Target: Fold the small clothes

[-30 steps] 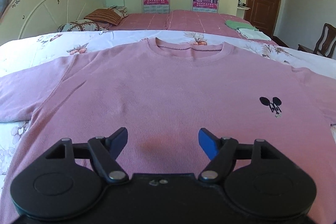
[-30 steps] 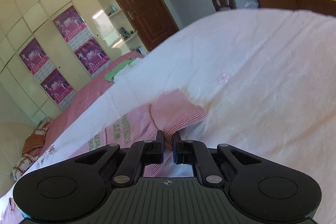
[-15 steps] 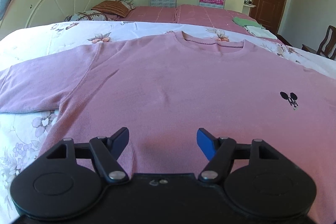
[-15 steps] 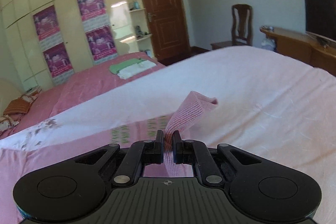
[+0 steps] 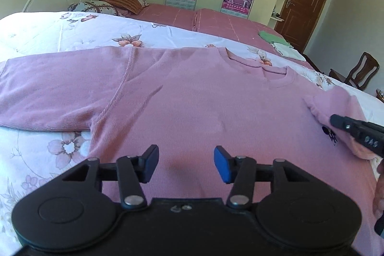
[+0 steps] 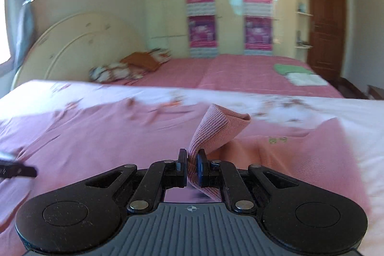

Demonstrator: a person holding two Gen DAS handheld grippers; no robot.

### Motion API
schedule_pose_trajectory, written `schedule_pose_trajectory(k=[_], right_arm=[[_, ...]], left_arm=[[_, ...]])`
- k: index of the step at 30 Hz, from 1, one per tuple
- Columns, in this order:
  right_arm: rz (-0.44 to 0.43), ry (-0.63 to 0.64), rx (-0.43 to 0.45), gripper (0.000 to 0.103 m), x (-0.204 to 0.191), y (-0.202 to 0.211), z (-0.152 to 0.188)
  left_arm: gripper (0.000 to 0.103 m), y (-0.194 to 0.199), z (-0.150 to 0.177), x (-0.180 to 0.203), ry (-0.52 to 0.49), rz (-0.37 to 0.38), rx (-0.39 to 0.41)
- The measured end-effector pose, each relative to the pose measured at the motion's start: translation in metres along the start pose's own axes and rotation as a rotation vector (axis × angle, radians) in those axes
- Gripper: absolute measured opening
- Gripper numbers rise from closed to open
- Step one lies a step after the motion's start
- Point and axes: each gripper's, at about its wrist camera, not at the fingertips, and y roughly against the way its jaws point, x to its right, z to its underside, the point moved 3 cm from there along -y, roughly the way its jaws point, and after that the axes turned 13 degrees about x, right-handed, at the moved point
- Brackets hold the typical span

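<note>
Your right gripper (image 6: pixel 191 168) is pinching the cuff of the right sleeve (image 6: pixel 216 126) of the pink sweater (image 5: pixel 204 97), and the jaws are pressed tight on the ribbed cloth. The sweater lies flat on the floral bedsheet (image 5: pixel 48 32), chest up, with its neckline (image 5: pixel 276 68) on the far side from you. The sleeve is lifted and already crosses over the body, so in the left wrist view your right gripper's tip sits above the small black logo (image 5: pixel 330 133). I judge the fold must go along the long axis of the sleeve, across the chest toward the left side.

Your left gripper (image 5: pixel 186 163) hangs over the lower middle of the sweater. Its jaws have just been closing but they are spread with nothing between them. The left sleeve (image 5: pixel 55 92) lies stretched out flat to its left, so this hand is the nearer one for it.
</note>
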Motion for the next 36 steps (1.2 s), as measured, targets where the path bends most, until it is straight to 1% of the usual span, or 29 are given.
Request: schedule_pose_trajectory(k=[3, 5, 6, 7, 8, 9, 11, 13, 16, 17, 19, 20, 21, 22, 23, 24, 25, 26, 28, 30, 31, 33, 35, 36], right_arm=[[-0.065, 0.071, -0.041, 0.007, -0.045, -0.032, 0.017], [-0.112, 0.128, -0.089, 0.007, -0.067, -0.053, 0.030], [-0.108, 0.164, -0.109, 0.007, -0.073, -0.060, 0.037], [-0.095, 0.191, -0.091, 0.008, -0.075, -0.057, 0.040], [-0.090, 0.186, -0.070, 0.008, -0.072, -0.053, 0.041], [-0.076, 0.152, -0.061, 0.008, -0.064, -0.049, 0.041], [-0.016, 0.086, -0.048, 0.008, -0.048, -0.039, 0.036], [0.042, 0.033, -0.039, 0.008, -0.032, -0.017, 0.037], [0.119, 0.003, -0.046, 0.008, -0.007, -0.003, 0.036], [0.138, -0.003, -0.048, 0.008, 0.000, 0.001, 0.036], [0.176, -0.032, -0.055, 0.008, 0.010, 0.016, 0.030], [0.186, -0.056, -0.057, 0.008, 0.017, 0.018, 0.030], [0.204, -0.082, -0.052, 0.009, 0.019, 0.035, 0.031], [0.219, -0.103, -0.049, 0.012, 0.025, 0.042, 0.030], [0.238, -0.128, -0.042, 0.035, 0.031, 0.048, 0.030], [0.253, -0.157, -0.027, 0.070, 0.036, 0.053, 0.028], [0.271, -0.189, 0.007, 0.081, 0.041, 0.061, 0.025], [0.268, -0.218, 0.032, 0.083, 0.046, 0.068, 0.023], [0.264, -0.281, 0.040, 0.083, 0.058, 0.074, 0.017], [0.262, -0.360, 0.055, 0.083, 0.070, 0.078, 0.014], [0.256, -0.409, 0.055, 0.083, 0.078, 0.081, 0.012], [0.236, -0.490, 0.053, 0.083, 0.090, 0.082, 0.013], [0.219, -0.569, 0.051, 0.082, 0.102, 0.078, 0.016], [0.212, -0.615, 0.046, 0.075, 0.108, 0.075, 0.017]], left_arm=[[0.049, 0.000, -0.001, -0.012, 0.005, 0.016, -0.004], [0.049, -0.002, -0.002, -0.016, 0.009, 0.030, -0.008], [0.049, -0.004, -0.003, -0.017, 0.016, 0.044, -0.009], [0.049, -0.007, -0.004, -0.016, 0.029, 0.066, -0.010], [0.048, -0.011, -0.005, -0.013, 0.041, 0.096, -0.012], [0.047, -0.015, -0.006, -0.006, 0.048, 0.127, -0.016], [0.047, -0.027, -0.007, 0.013, 0.068, 0.205, -0.023], [0.047, -0.041, -0.008, 0.035, 0.090, 0.279, -0.035], [0.047, -0.069, -0.007, 0.069, 0.126, 0.360, -0.088], [0.046, -0.077, -0.007, 0.077, 0.141, 0.372, -0.106], [0.040, -0.094, -0.004, 0.092, 0.167, 0.383, -0.143], [0.030, -0.101, -0.004, 0.099, 0.167, 0.390, -0.151], [0.010, -0.108, -0.004, 0.105, 0.146, 0.388, -0.158], [0.006, -0.112, -0.005, 0.111, 0.121, 0.386, -0.157], [0.006, -0.113, -0.007, 0.114, 0.110, 0.389, -0.144], [0.006, -0.109, -0.013, 0.114, 0.104, 0.398, -0.108], [0.006, -0.102, -0.020, 0.113, 0.094, 0.398, -0.062], [0.006, -0.091, -0.027, 0.107, 0.088, 0.398, -0.012], [0.006, -0.074, -0.038, 0.091, 0.079, 0.381, 0.055], [0.006, -0.066, -0.039, 0.069, 0.031, 0.331, 0.092], [0.006, -0.071, -0.036, 0.058, 0.025, 0.305, 0.070], [0.006, -0.082, -0.029, 0.043, 0.062, 0.296, 0.014], [0.006, -0.083, -0.026, 0.042, 0.047, 0.300, 0.026], [0.010, -0.082, -0.025, 0.043, 0.037, 0.298, 0.032]])
